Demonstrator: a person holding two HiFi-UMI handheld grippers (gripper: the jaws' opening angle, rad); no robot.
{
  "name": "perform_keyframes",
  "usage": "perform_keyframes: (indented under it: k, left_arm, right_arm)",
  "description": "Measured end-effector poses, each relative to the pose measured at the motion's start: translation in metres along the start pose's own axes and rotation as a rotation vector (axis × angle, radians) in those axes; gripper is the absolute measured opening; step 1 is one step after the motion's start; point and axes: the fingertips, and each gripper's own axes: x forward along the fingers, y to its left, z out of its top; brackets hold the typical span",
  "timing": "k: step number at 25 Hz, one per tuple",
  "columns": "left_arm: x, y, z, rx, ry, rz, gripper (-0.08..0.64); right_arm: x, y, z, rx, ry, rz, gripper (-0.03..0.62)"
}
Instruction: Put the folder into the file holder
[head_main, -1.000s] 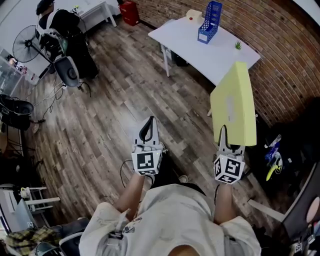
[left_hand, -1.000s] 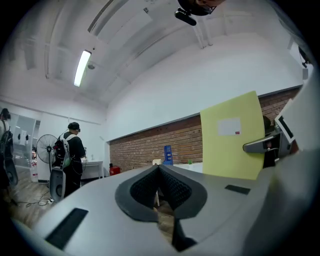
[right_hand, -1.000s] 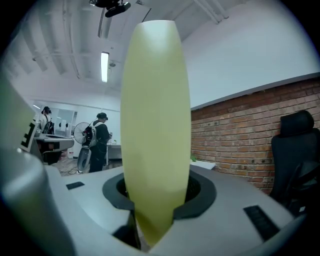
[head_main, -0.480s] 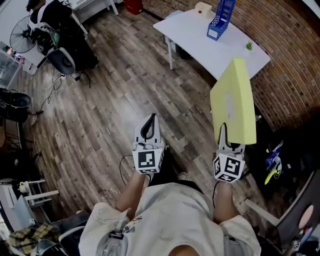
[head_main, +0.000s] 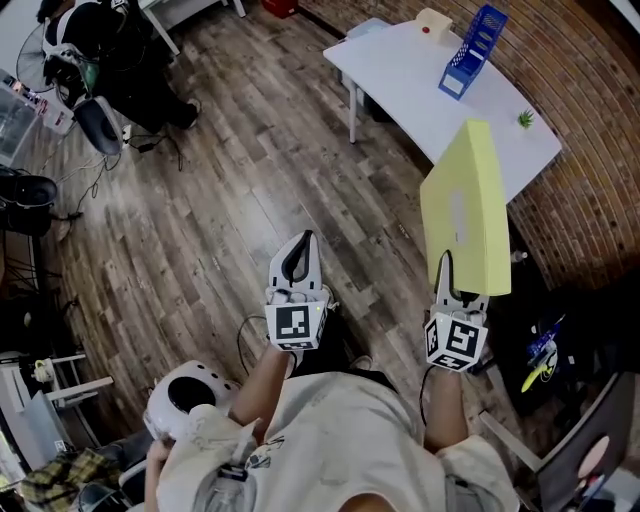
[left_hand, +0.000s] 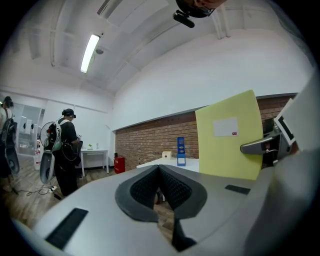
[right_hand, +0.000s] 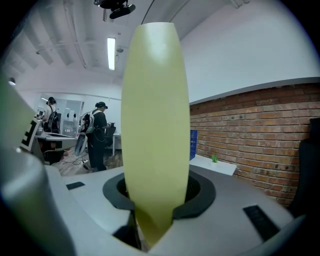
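A pale yellow folder (head_main: 466, 208) stands on edge in my right gripper (head_main: 449, 268), whose jaws are shut on its lower end; in the right gripper view the folder (right_hand: 155, 125) fills the middle, spine toward the camera. The left gripper view shows the folder (left_hand: 229, 135) from its flat side with a white label. My left gripper (head_main: 297, 256) hangs over the wooden floor, jaws shut on nothing. The blue file holder (head_main: 472, 50) stands on the white table (head_main: 420, 85) far ahead, also seen as the blue file holder (left_hand: 180, 151).
A small green plant (head_main: 525, 119) and a cream box (head_main: 434, 22) sit on the table. A brick wall (head_main: 590, 120) runs behind it. A person (left_hand: 65, 150) stands at left near a fan and chairs. A white headset (head_main: 190, 395) is at my lower left.
The view has shifted so the table and file holder sit farther right and nearer. Both grippers keep their places before me. A white headset has appeared at lower left.
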Motion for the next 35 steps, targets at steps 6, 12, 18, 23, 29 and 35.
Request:
perform_keyframes:
  k: [6, 12, 18, 23, 29, 35]
  left_arm:
    - [0.034, 0.044, 0.008, -0.014, -0.009, 0.034, 0.008]
    - [0.059, 0.090, 0.025, -0.019, -0.041, 0.054, 0.008]
    - [0.083, 0.132, 0.048, -0.040, -0.086, 0.073, 0.008]
    - [0.097, 0.154, 0.058, -0.023, -0.115, 0.060, 0.008]
    - [0.110, 0.166, 0.063, -0.015, -0.125, 0.067, 0.008]
    - [0.133, 0.164, 0.062, -0.016, -0.113, 0.074, 0.008]
  right_arm:
    - [0.052, 0.030, 0.022, -0.027, 0.000, 0.040, 0.163]
    - [0.094, 0.061, 0.055, -0.056, -0.035, 0.066, 0.163]
    - [0.129, 0.087, 0.084, -0.073, -0.074, 0.076, 0.164]
    - [0.147, 0.103, 0.097, -0.070, -0.093, 0.069, 0.164]
    - [0.163, 0.107, 0.101, -0.057, -0.104, 0.071, 0.164]
    - [0.192, 0.105, 0.097, -0.030, -0.100, 0.082, 0.164]
